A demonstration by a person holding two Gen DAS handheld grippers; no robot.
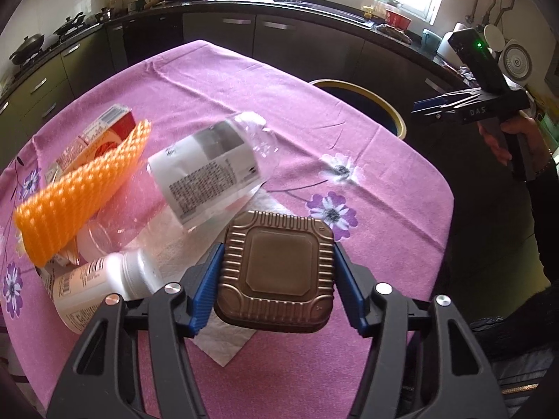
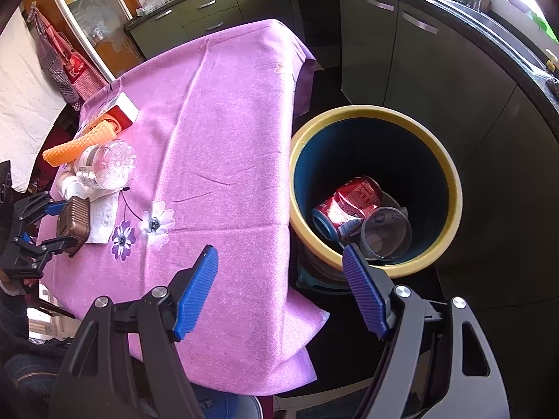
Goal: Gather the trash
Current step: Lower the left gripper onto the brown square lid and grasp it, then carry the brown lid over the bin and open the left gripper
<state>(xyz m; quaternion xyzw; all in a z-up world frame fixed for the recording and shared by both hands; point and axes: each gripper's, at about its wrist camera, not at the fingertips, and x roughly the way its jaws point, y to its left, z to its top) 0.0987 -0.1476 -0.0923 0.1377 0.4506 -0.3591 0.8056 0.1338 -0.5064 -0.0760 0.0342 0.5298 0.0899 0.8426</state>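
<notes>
One ribbed brown tray (image 1: 276,272) is gripped bottom-outward between the blue fingers (image 1: 204,293) of the left gripper (image 1: 276,279), both pads pressed against its sides, and it is held just above a single white paper napkin (image 1: 223,345) spread on the pink flowered worktop (image 1: 244,104). To its left one pile of trash is seen: one clear plastic bottle (image 1: 213,167) lying on its side, one white pill bottle (image 1: 94,286), one orange foam net (image 1: 87,188) and one red and white carton (image 1: 104,129). The right gripper (image 2: 279,289) is tilted steeply downward over the worktop's edge, its fingers (image 2: 197,289) spread wide with nothing between them. One yellow-rimmed bin (image 2: 450,174) stands just beside the worktop; one crushed red can (image 2: 346,202) and one clear plastic cup (image 2: 386,232) lie inside it. A hand (image 1: 506,139) is wrapped around the right gripper's handle.
</notes>
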